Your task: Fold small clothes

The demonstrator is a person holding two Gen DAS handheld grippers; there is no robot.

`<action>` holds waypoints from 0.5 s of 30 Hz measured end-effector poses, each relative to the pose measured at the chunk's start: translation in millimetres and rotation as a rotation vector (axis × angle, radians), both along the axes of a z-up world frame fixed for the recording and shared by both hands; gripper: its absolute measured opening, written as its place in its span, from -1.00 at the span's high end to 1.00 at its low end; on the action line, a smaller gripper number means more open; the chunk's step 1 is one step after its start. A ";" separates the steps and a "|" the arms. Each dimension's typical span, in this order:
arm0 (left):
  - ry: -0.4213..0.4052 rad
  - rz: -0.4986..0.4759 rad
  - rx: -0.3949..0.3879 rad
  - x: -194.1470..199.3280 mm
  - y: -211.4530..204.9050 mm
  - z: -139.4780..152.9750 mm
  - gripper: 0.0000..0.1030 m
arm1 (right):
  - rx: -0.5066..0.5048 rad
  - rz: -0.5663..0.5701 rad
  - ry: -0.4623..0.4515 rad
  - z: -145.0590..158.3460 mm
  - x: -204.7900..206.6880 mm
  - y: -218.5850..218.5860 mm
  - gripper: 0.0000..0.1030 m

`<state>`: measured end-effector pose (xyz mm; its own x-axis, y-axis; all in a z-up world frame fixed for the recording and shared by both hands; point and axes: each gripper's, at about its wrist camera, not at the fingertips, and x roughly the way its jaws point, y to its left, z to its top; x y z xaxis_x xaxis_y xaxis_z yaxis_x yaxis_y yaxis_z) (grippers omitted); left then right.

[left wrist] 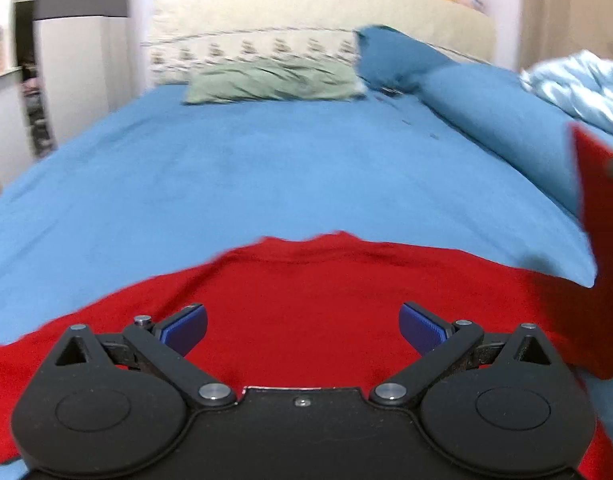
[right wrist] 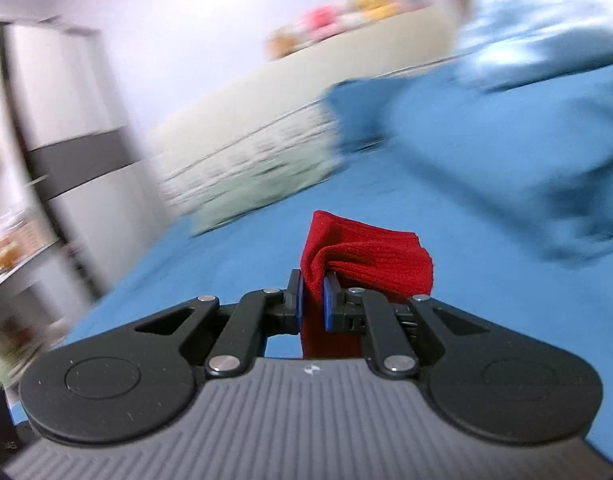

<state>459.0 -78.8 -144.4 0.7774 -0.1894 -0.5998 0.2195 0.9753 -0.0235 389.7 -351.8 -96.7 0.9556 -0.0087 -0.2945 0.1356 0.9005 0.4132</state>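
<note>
My red garment lies mostly flat on the bed, its right edge lifted, so I judge the fold barely begun, with the rest left. My right claw is clamped on a bunched corner of the soft ribbed knit; my left claw hangs spread and empty above it. A smooth blue sheet covers the bed, with a crumpled green pillow far off.

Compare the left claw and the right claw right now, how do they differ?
The left claw stands open with nothing between its blue pads, hovering over the red knit garment spread on the blue bedsheet. The right claw is shut, pinching a bunched edge of that garment and lifting it off the sheet. Both are black with blue pads.
</note>
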 end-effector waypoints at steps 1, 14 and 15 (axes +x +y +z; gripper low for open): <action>-0.004 0.025 -0.004 -3.3 12.4 0.5 -1.00 | -0.012 0.045 0.014 -8.7 14.0 24.7 0.52; 0.022 0.020 -0.072 -2.3 46.3 -16.9 -1.00 | -0.220 0.307 0.246 -115.9 40.3 151.3 -0.28; 0.027 -0.003 -0.083 -5.4 43.2 -16.6 -1.00 | -0.240 0.303 0.239 -112.4 30.1 146.1 -0.51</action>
